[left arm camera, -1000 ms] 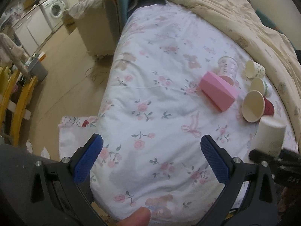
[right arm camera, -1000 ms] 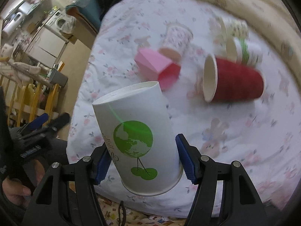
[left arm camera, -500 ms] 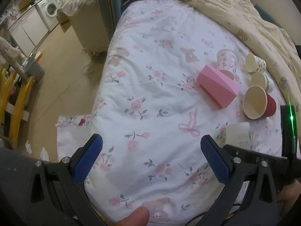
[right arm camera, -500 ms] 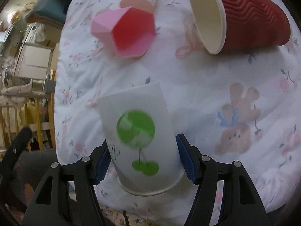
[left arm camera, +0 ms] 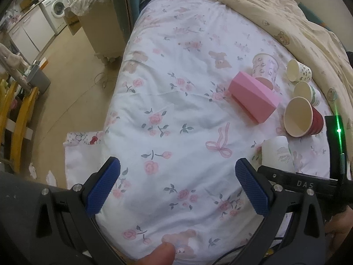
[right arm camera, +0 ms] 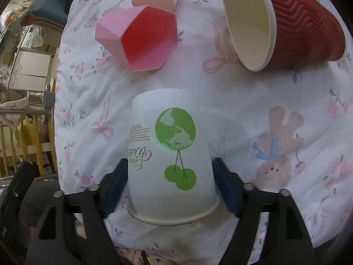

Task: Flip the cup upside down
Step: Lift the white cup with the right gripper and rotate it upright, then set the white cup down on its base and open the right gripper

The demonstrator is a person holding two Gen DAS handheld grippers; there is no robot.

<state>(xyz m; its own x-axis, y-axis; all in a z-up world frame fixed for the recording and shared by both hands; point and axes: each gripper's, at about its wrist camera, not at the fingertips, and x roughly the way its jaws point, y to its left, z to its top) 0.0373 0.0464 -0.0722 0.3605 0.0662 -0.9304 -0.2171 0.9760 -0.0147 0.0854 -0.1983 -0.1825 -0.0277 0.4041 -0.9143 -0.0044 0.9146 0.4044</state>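
Left wrist view: left gripper (left arm camera: 177,182) spread wide, holding nothing, low in frame over floral bedsheet (left arm camera: 176,114); pink box (left arm camera: 253,97) and red cup (left arm camera: 302,120) on its side at right, white cup (left arm camera: 278,152) at lower right. Right wrist view: right gripper (right arm camera: 171,187) has blue pads (right arm camera: 225,187) on both sides of the white cup (right arm camera: 171,154), lower centre, rim nearest the camera; whether they pinch it I cannot tell.

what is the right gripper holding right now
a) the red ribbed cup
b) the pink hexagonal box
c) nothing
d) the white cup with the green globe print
d: the right gripper has its blue pads against both sides of the white cup with the green globe print, while the red ribbed cup and pink hexagonal box lie apart on the bed sheet.
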